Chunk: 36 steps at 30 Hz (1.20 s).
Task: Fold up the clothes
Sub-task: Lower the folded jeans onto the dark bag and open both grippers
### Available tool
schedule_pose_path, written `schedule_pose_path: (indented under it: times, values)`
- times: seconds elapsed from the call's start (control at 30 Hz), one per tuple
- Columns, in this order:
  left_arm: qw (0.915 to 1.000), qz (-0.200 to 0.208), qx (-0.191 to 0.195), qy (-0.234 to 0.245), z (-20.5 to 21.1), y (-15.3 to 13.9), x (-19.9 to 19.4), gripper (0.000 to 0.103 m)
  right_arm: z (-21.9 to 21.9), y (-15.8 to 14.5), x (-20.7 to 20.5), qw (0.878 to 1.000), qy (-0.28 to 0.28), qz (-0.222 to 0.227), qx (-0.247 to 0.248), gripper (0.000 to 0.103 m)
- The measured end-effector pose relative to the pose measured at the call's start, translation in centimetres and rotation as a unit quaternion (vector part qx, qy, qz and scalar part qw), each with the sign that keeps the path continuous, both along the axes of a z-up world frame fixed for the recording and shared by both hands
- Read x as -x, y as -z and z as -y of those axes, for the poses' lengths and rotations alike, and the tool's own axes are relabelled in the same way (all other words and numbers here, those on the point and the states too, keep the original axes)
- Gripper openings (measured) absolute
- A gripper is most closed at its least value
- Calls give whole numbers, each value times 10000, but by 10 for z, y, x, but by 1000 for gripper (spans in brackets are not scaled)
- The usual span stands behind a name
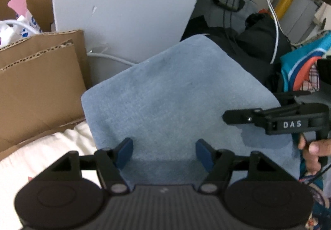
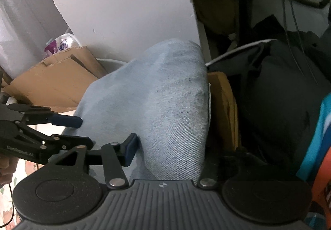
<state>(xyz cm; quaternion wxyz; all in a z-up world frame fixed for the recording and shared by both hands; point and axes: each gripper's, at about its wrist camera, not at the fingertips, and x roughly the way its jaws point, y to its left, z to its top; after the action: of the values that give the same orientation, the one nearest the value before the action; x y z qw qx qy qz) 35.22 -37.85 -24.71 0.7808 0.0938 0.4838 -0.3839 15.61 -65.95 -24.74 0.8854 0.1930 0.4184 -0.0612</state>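
A folded light-blue denim garment (image 1: 175,95) lies as a thick pad in front of me, and it fills the middle of the right wrist view (image 2: 165,95). My left gripper (image 1: 164,149) hovers over its near edge, jaws wide apart, with nothing pinched. My right gripper (image 2: 169,147) straddles the near fold of the denim. Its left pad (image 2: 130,149) stands beside the cloth and its right finger is hidden behind the fabric. From the left wrist view the right gripper (image 1: 250,105) comes in from the right, held by a hand (image 1: 312,151), with its fingers apart.
Cardboard boxes (image 1: 41,76) stand to the left against a white panel (image 1: 124,2). A cream cloth (image 1: 41,157) lies under the denim's left side. A black bag (image 1: 258,43) with a white cable, a teal and orange garment (image 1: 300,68) and a mustard item (image 2: 223,105) crowd the right.
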Motion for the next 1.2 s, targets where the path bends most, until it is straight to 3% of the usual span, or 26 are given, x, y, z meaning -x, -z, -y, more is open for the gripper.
schedule_pose_path:
  times: [0.3,0.5,0.67,0.77,0.87,1.1,1.2]
  values:
    - [9999,-111,14,-100,-3,5,-5,71,-5,-24,22,9964,199,244,785,57]
    - [9999,3,72,-75,-3,4,1,72,-12,-45,21,9935,-71,663,920,54]
    - [9998,132,148,-51,-4,2,4,70,-17,-27,1,9945,-357,502,846,48]
    - [9995,279,157,2,-1,-8,4,59,-15,-16,-5,9953,-320,388,828,48]
    - [9985,311,441,-74,-6,-19,-1,53,-15,-17,-5,9949,-325,456,833,48]
    - [9976,431,507,-175,5,-20,-19,53,-2,-23,-20,9934,-257,614,936,48]
    - [9979,497,414,-93,13,-16,-20,60,2,-21,-33,9935,-309,640,885,49]
